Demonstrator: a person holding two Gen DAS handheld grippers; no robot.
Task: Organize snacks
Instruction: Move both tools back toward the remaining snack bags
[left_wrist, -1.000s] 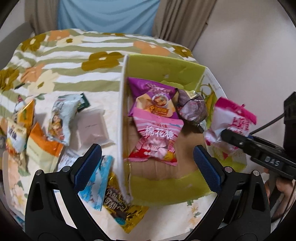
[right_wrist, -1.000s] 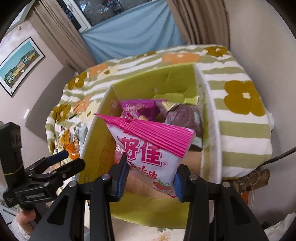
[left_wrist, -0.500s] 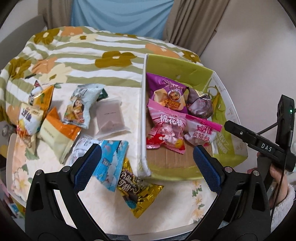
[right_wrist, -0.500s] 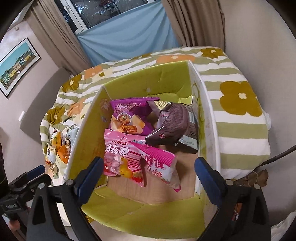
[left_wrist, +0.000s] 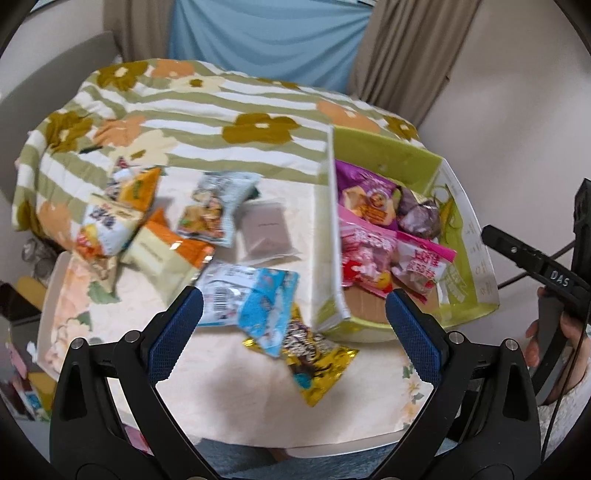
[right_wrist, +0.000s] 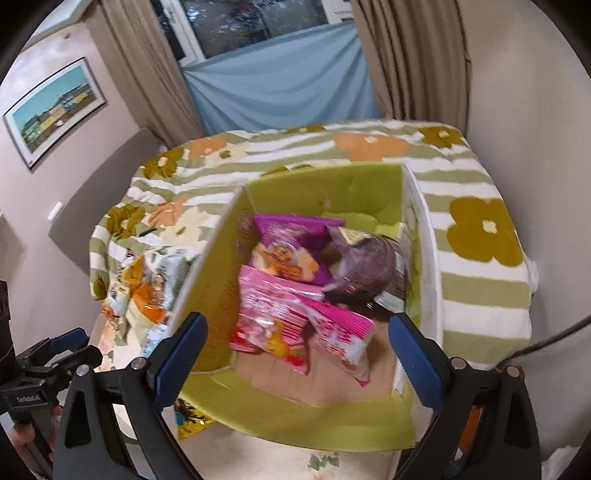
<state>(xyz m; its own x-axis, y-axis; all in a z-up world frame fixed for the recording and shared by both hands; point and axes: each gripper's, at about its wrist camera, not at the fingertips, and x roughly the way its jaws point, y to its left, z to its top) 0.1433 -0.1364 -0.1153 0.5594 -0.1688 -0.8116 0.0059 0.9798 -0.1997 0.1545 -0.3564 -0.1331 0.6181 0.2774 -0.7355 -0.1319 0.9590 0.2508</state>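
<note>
1. On the table (left_wrist: 258, 398), covered with a pale floral cloth, a green cardboard box (right_wrist: 325, 192) stood open at the right side, just beside a striped flowered blanket (left_wrist: 207, 110).
2. Inside the box lay four snack packs: a purple bag (right_wrist: 291, 240) toward the far wall, a dark maroon bag (right_wrist: 365, 269) to its right, a pink marshmallow bag (right_wrist: 269, 314) nearer, and a pink-topped white bag (right_wrist: 343, 336) leaning against it.
3. The right gripper (right_wrist: 297, 354) hung above the near edge of the box with its blue-padded jaws spread wide and nothing between them.
4. The left gripper (left_wrist: 293, 336) was over the table left of the box, its jaws also wide apart and holding nothing.
5. Loose packs lay outside the box: a blue-and-white pack (left_wrist: 251, 295) overlapping a gold pack (left_wrist: 317, 362), an orange-and-cream pack (left_wrist: 162, 251), a pale cartoon-printed bag (left_wrist: 214, 210), a clear sachet (left_wrist: 264, 230), and a small heap of yellow-orange bags (left_wrist: 114, 218) at the far left.
6. A hand (left_wrist: 554, 332) gripped the right tool's handle at the edge of the left view.
</note>
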